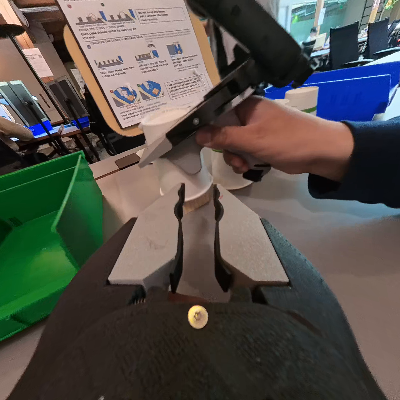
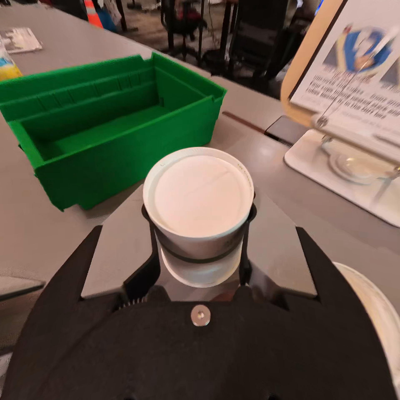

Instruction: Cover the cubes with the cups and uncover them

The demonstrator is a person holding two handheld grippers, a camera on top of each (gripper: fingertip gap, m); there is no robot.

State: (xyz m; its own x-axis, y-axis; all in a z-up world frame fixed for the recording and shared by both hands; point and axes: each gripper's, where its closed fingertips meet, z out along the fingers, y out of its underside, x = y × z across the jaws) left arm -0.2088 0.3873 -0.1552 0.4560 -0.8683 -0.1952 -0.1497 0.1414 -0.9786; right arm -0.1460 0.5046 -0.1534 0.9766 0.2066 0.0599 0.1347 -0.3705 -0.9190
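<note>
Two hand-held grippers worked beside the green plastic bin [image 2: 121, 138] on the grey table [image 2: 65, 227]. The right gripper [image 2: 198, 207] gripped an inverted white paper cup [image 2: 201, 194], both pads pressing its sides, just right of the bin. That cup hung tilted over a pale wooden cube [image 1: 198, 203], whose lower part showed beneath the rim. The left gripper [image 1: 198, 199] stood partly open with nothing between its jaws, pointed at the cube. A second inverted white paper cup [image 1: 227, 173] stood farther right of the bin.
</note>
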